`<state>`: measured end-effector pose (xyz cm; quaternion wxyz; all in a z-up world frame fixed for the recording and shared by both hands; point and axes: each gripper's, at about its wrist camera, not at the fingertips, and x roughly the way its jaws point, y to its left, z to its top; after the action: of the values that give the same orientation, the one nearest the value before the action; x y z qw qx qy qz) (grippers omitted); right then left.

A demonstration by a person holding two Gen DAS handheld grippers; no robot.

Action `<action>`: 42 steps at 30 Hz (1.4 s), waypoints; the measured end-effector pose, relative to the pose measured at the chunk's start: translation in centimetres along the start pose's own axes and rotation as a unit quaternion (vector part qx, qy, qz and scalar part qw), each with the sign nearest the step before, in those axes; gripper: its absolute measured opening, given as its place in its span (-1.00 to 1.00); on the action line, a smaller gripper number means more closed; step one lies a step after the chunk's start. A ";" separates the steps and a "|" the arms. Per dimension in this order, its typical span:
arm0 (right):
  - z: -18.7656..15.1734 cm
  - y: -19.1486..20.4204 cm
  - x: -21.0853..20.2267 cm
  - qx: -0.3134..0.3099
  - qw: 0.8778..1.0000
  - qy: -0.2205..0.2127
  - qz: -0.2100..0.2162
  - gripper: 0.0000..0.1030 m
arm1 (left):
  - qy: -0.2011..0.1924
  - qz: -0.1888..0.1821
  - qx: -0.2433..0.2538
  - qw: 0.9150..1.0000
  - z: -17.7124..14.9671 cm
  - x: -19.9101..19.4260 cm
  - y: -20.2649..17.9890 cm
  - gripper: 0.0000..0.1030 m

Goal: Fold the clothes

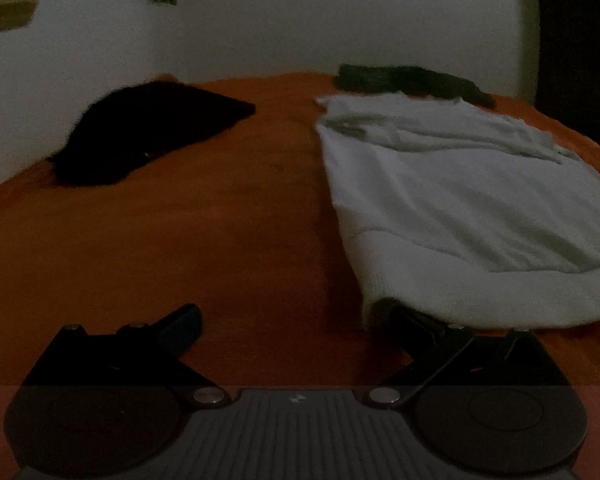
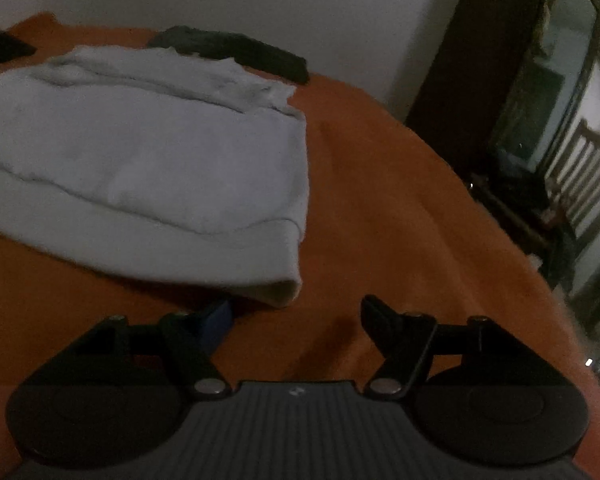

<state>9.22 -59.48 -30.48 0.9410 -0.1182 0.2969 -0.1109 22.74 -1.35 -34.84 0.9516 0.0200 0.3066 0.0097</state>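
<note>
A white sweatshirt (image 1: pixel 460 200) lies partly folded on the orange bed cover (image 1: pixel 200 232), its ribbed hem nearest me. My left gripper (image 1: pixel 296 316) is open at the hem's left corner, its right finger tucked under the cloth. In the right wrist view the sweatshirt (image 2: pixel 140 160) fills the left side. My right gripper (image 2: pixel 296 312) is open at the hem's right corner, its left finger just under the cloth edge, its right finger over bare bed cover (image 2: pixel 380 220).
A black garment (image 1: pixel 148 132) lies at the far left of the bed. A dark green garment (image 1: pixel 412 80) lies behind the sweatshirt by the white wall; it also shows in the right wrist view (image 2: pixel 236 52). A dark wardrobe with a mirror (image 2: pixel 540 120) stands right of the bed.
</note>
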 end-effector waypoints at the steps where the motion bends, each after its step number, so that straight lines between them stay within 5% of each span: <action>1: -0.1 -0.3 0.0 0.014 1.000 -0.008 0.006 0.27 | -0.005 -0.004 0.003 1.000 -0.1 -0.2 -0.1 0.99; 7: -0.2 -1.1 -1.5 0.005 0.999 -0.029 0.015 0.25 | -0.015 -0.010 -0.018 1.000 -0.1 -0.4 0.9 0.99; 11: 0.4 -1.2 1.1 -0.004 1.000 0.005 -0.007 0.09 | 0.009 0.058 -0.056 0.997 0.1 0.5 1.7 1.00; 14: 0.7 -1.3 1.4 0.009 1.000 -0.019 -0.008 0.07 | -0.011 0.061 -0.057 0.996 0.3 -0.1 1.2 0.99; 18: 0.6 -0.4 2.3 0.027 0.999 -0.023 0.039 -0.16 | -0.018 0.038 -0.034 0.999 0.7 -0.1 -0.3 0.99; 21: 0.8 -0.6 3.0 0.050 0.998 -0.025 0.024 -0.83 | 0.003 0.079 0.002 0.997 0.8 1.5 -2.0 0.88; 26: 1.1 -2.4 1.3 0.105 0.992 -0.054 -0.035 -0.80 | -0.035 0.086 0.003 0.996 0.7 0.8 -2.9 0.83; 30: 0.7 -3.5 2.5 0.141 0.989 -0.031 -0.019 -0.77 | -0.047 0.087 0.037 0.994 0.3 0.7 -4.3 0.86; 31: 0.5 -3.8 2.9 0.151 0.988 -0.024 -0.014 -0.77 | -0.047 0.088 0.045 0.994 0.2 0.9 -4.6 0.81; 32: 0.5 -3.9 3.0 0.155 0.988 -0.023 -0.011 -0.76 | -0.039 0.076 0.051 0.995 0.2 1.3 -4.8 0.26; 33: 0.6 -3.7 2.8 0.148 0.988 -0.032 -0.010 -0.76 | -0.031 0.064 0.058 0.996 0.1 1.8 -4.9 -0.49; 35: 0.9 -3.3 2.5 0.137 0.989 -0.048 -0.009 -0.77 | -0.037 0.050 0.075 0.995 0.1 1.8 -5.4 -0.97; 40: 1.4 -3.3 1.0 0.147 0.988 -0.053 0.001 -0.76 | -0.095 0.066 0.066 0.991 0.8 -3.3 -5.2 -0.97; 42: 1.7 -3.4 0.2 0.154 0.987 -0.053 0.007 -0.76 | -0.070 0.070 0.077 0.992 -0.8 -2.3 -4.5 -0.97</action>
<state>9.97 -62.46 -28.26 0.9632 0.0240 0.2265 -0.1425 20.45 -5.91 -34.33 0.9631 0.1158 0.2373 0.0515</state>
